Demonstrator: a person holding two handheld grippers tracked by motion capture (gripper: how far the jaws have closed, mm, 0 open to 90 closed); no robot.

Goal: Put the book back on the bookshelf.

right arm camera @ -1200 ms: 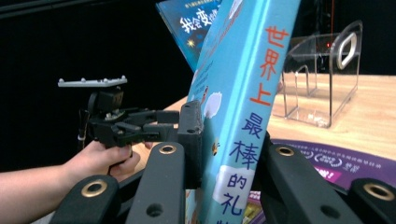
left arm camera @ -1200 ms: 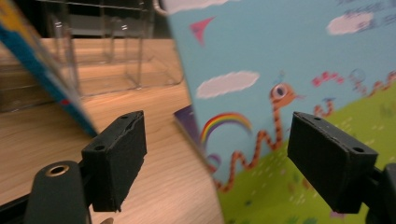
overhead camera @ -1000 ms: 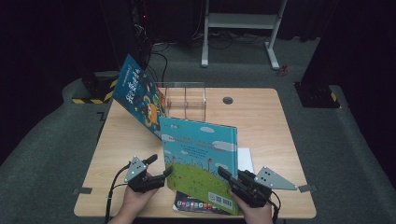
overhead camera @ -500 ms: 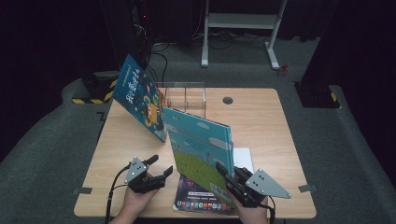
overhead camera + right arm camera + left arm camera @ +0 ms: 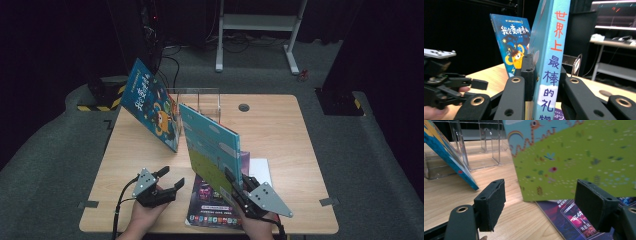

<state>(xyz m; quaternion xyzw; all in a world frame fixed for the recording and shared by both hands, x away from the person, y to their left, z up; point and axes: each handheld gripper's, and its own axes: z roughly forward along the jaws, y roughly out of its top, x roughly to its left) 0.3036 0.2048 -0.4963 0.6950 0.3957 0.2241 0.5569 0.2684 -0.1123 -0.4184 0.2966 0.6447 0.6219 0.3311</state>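
A light-blue and green picture book (image 5: pixel 212 147) is held up off the table, tilted, with my right gripper (image 5: pixel 236 189) shut on its lower spine edge; the right gripper view shows its spine (image 5: pixel 550 57) with red and blue characters clamped between the jaws. My left gripper (image 5: pixel 170 180) rests low at the table's front left, open and holding nothing. Its pads (image 5: pixel 491 203) stand wide apart, with the book's green cover (image 5: pixel 584 162) just beyond them. A dark blue book (image 5: pixel 150 105) leans against a clear acrylic rack (image 5: pixel 200 102) at the back left. A dark magazine (image 5: pixel 210 205) lies flat under the raised book.
A white sheet (image 5: pixel 260 167) lies right of the magazine. The wooden table (image 5: pixel 280 130) has a round cable hole (image 5: pixel 244 107) near its back edge. Black floor, a striped base (image 5: pixel 100 102) at left and a metal stand frame (image 5: pixel 257 30) lie beyond.
The right gripper has turned the light-blue book from facing me to nearly edge-on and swung it left. The left gripper has stayed open in about the same place.
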